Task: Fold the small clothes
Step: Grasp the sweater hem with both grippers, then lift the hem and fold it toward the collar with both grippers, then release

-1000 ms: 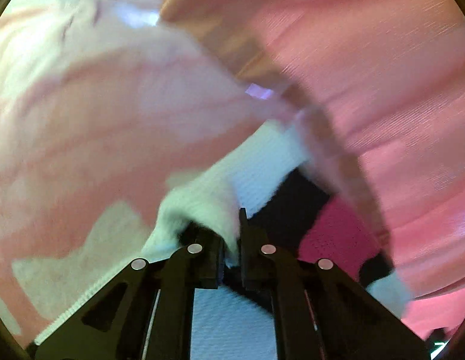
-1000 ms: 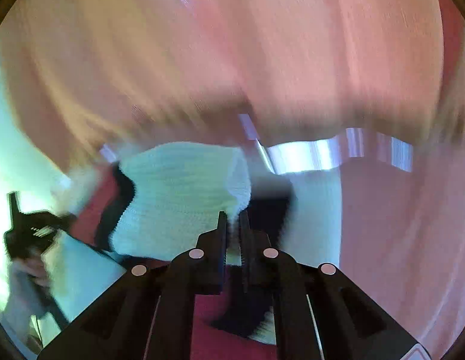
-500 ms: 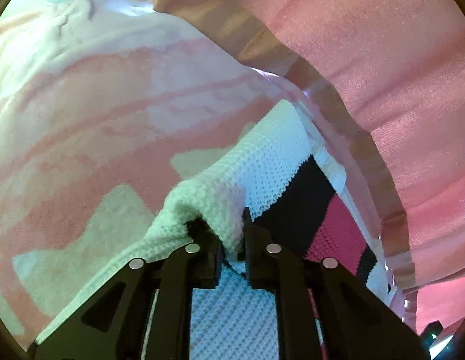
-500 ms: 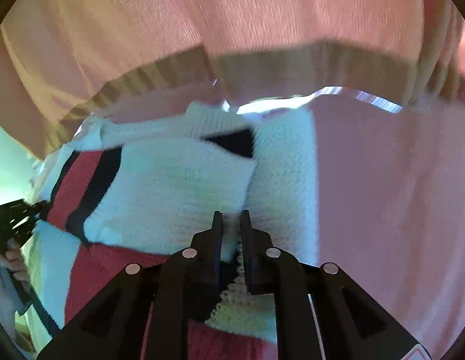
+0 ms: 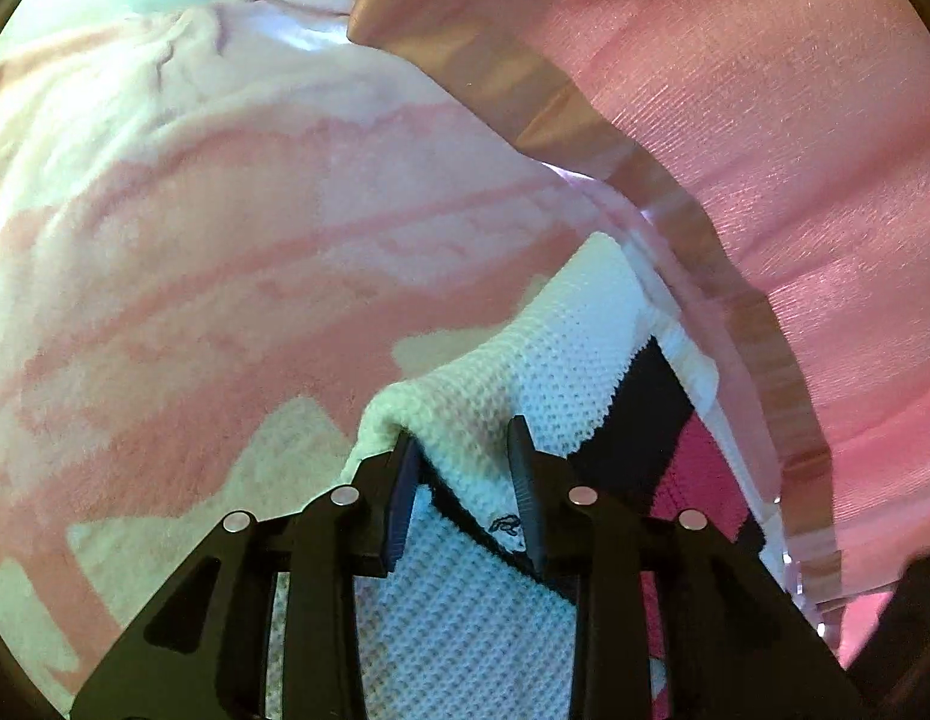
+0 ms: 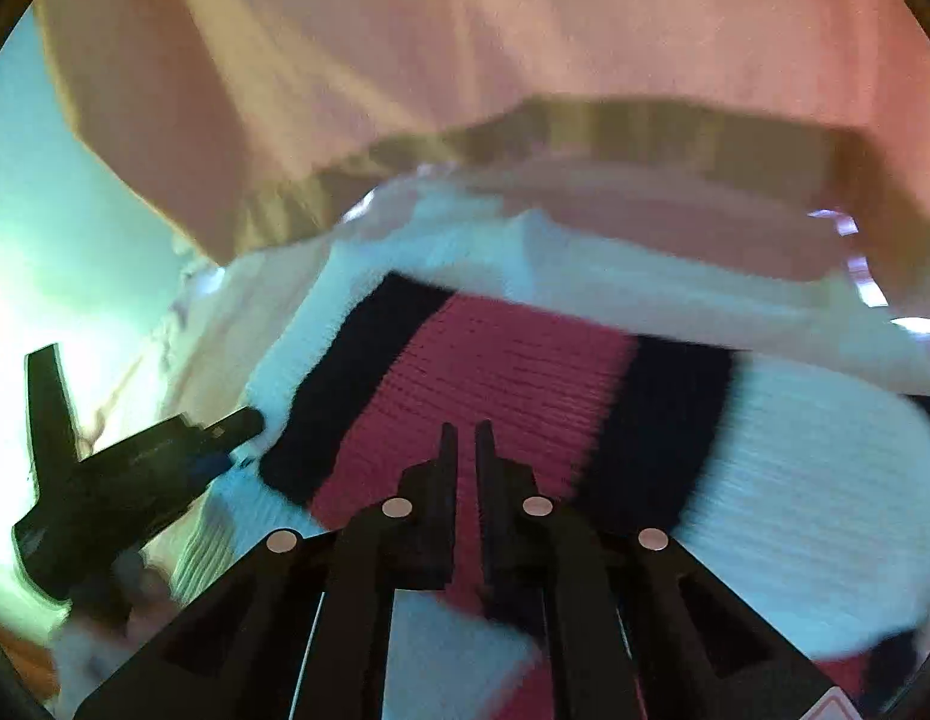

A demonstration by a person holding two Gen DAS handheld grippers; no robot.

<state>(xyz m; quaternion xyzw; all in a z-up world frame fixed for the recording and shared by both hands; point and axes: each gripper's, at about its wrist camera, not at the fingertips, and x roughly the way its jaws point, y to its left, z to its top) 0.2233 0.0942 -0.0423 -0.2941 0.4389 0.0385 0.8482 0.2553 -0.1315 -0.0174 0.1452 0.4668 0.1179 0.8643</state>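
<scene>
A small knit sweater (image 5: 573, 360), white with black and pink stripes, lies on a pink and white fleece blanket (image 5: 225, 228). My left gripper (image 5: 462, 450) has its jaws parted, with a fold of the white knit lying loose between them. In the right wrist view the sweater (image 6: 501, 372) shows its pink band between two black bands. My right gripper (image 6: 462, 438) hovers over the pink band, jaws nearly together with nothing between them. The left gripper (image 6: 135, 468) also shows there at the sweater's left edge.
A pink curtain or bedcover with a tan striped hem (image 5: 735, 138) hangs close behind the sweater; it also shows in the right wrist view (image 6: 525, 60). A pale wall (image 6: 75, 228) is at the left.
My left gripper's jaws have opened and loosened their hold on the white fold. My right gripper has let go of the sweater edge and moved over the pink band; the sweater now lies flatter.
</scene>
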